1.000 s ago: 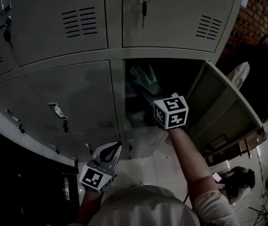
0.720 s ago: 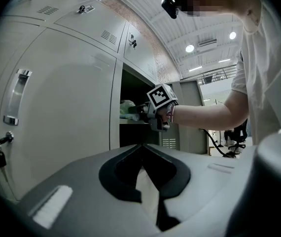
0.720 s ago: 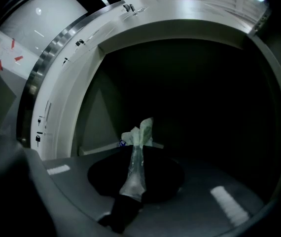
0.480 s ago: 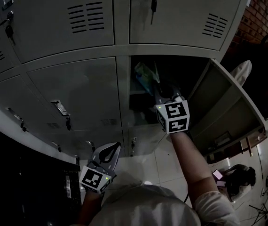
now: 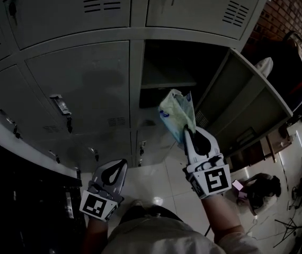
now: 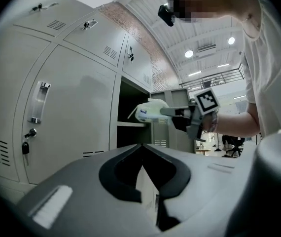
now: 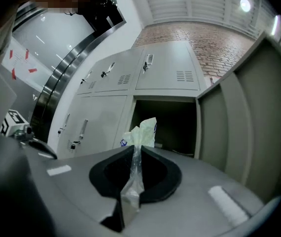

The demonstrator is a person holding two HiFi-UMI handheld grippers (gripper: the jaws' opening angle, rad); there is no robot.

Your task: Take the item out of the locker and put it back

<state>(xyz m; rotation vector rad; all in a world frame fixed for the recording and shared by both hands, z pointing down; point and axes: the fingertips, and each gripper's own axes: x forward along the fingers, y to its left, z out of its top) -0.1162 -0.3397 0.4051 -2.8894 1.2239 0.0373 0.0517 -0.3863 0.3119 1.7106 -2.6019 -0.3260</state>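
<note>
A crinkled pale plastic bag (image 5: 176, 111) with blue print hangs in the air in front of the open locker compartment (image 5: 178, 62). My right gripper (image 5: 188, 135) is shut on the bag's lower end. In the right gripper view the clear film (image 7: 139, 131) runs pinched between the jaws, with the dark compartment (image 7: 172, 125) beyond it. My left gripper (image 5: 115, 169) sits low at the left, shut and empty, its tips meeting (image 6: 141, 145). From the left gripper view I see the bag (image 6: 150, 111) held out before the locker opening.
The locker's door (image 5: 249, 102) swings open to the right. A shelf (image 5: 164, 83) crosses the compartment. Closed grey locker doors (image 5: 82, 83) with handles and keys fill the left and top. A brick wall (image 5: 294, 9) and clutter on the tiled floor (image 5: 262, 192) lie to the right.
The right gripper was reaching into the locker at the bag; it has pulled back toward me with the bag in its jaws. The left gripper shifted slightly.
</note>
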